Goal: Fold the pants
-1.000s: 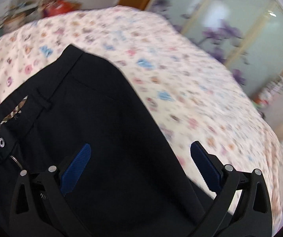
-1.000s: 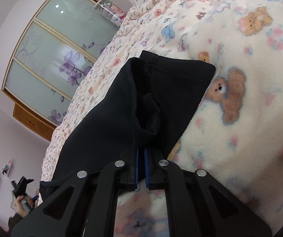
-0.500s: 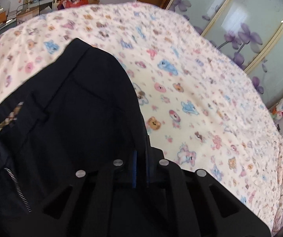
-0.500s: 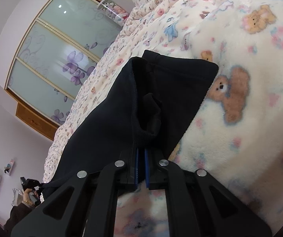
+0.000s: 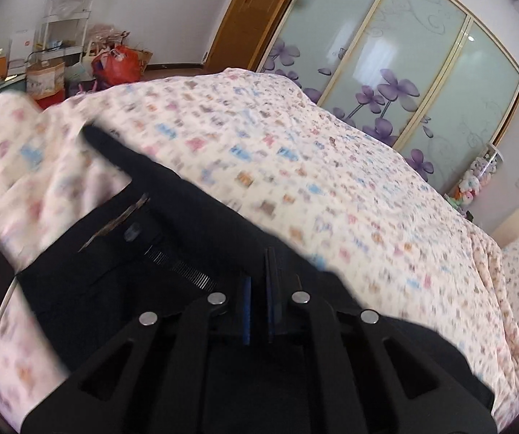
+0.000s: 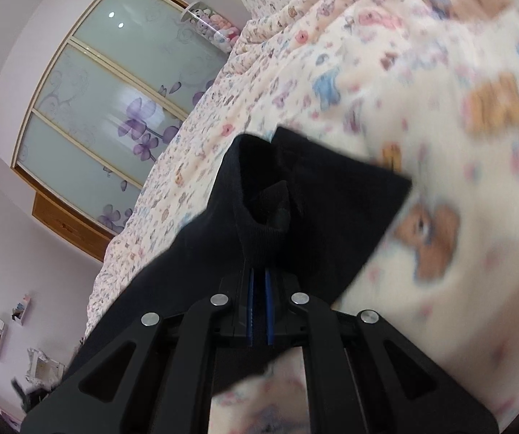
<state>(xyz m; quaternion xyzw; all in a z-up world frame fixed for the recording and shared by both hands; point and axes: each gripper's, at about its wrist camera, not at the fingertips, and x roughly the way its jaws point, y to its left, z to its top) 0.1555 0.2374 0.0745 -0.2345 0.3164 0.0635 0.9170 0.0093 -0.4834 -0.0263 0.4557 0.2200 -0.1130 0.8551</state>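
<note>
Black pants [image 5: 172, 224] lie on a bed under a cream blanket printed with bears [image 5: 332, 166]. In the left wrist view the waist end shows its zipper, button and checked lining. My left gripper [image 5: 258, 282] is shut on the pants' fabric near the waist, its blue pads pressed together on the cloth. In the right wrist view the leg end of the pants [image 6: 332, 195] bunches into a raised fold. My right gripper [image 6: 258, 278] is shut on that fold, lifted slightly off the blanket [image 6: 458, 144].
Sliding wardrobe doors [image 5: 422, 65] with purple flowers run along the far side of the bed. A shelf, boxes and a red bag [image 5: 114, 65] crowd the corner beyond the bed's end. Plush toys [image 6: 216, 29] stand near the wardrobe.
My left gripper closed on the pants near the waist and swept sideways, dragging the waist end with it. My right gripper stayed shut on the leg end and rose a little.
</note>
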